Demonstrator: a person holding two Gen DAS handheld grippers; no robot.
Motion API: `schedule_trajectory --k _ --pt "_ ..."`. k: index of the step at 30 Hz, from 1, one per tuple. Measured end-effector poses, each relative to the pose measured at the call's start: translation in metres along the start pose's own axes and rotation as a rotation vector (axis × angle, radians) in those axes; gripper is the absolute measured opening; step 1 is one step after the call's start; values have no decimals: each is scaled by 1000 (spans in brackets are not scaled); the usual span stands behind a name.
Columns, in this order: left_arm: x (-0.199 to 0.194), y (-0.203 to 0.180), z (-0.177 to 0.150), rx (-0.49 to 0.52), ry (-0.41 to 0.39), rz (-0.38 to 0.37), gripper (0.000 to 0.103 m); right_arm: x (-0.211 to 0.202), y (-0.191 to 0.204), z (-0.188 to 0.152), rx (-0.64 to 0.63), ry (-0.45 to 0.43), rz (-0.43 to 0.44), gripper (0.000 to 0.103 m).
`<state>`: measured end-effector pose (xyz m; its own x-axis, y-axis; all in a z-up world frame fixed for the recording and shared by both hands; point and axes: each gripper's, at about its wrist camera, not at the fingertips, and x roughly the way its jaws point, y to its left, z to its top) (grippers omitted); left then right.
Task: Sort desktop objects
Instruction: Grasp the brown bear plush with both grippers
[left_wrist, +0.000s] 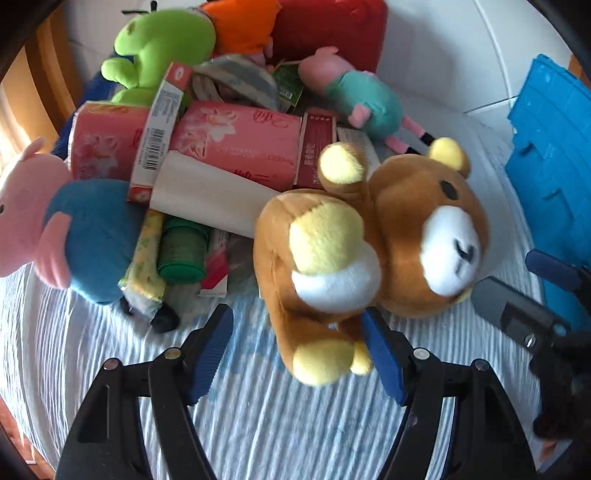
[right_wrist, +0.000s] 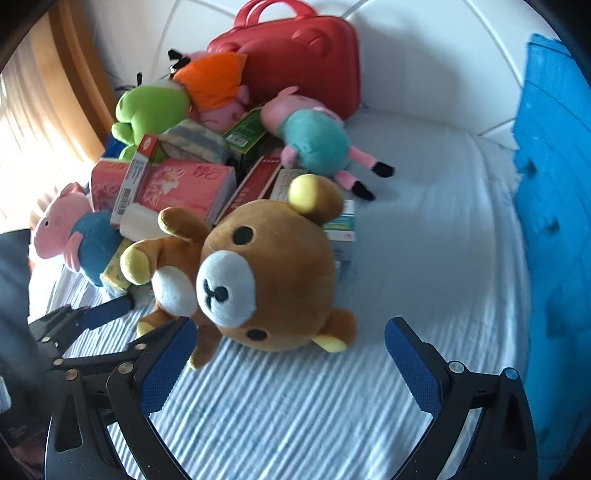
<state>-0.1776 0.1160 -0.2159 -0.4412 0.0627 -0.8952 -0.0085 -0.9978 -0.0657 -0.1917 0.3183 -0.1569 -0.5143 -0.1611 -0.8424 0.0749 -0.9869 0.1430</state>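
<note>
Left gripper (left_wrist: 297, 354): nearest item; jaws apart, one blue pad against the bear's lower leg, the other pad clear of it, nothing clamped.
Right gripper (right_wrist: 290, 363): jaws wide apart over the striped cloth (right_wrist: 295, 424); the bear's head lies just ahead of them, ungripped.
Brown bear (right_wrist: 258, 280): lying on its side at the front edge of the heap, head toward the right gripper, feet toward the left.
Risk, bear: soft and round; a pinch on a foot or ear alone would likely let it swing or slip out.
Blue-bodied pig (left_wrist: 88, 240): just left of the bear, resting on small packets.
Pink tissue packs (left_wrist: 236, 136): stacked mid-heap, a long carton (left_wrist: 159, 122) leaning across them.
Risk, heap: loosely piled; dragging the bear sideways could topple cartons or roll the green bottle (left_wrist: 183, 251).
Teal-bodied pig (right_wrist: 314, 140): further back, legs overhanging the cloth.
Red case (right_wrist: 303, 62): rearmost, against the wall.
Blue crate (right_wrist: 554, 184): far right, probable destination; a careless swing could knock it.
</note>
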Motion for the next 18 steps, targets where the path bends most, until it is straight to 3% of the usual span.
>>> schedule_trajectory --k 5,9,18 --pt "14 8 2 -8 64 -51 71 30 -2 13 31 52 46 103" --pt "28 3 6 24 102 -48 71 54 1 20 -2 104 42 103" --pt "46 0 9 11 123 -98 69 77 -3 21 -12 174 116 103"
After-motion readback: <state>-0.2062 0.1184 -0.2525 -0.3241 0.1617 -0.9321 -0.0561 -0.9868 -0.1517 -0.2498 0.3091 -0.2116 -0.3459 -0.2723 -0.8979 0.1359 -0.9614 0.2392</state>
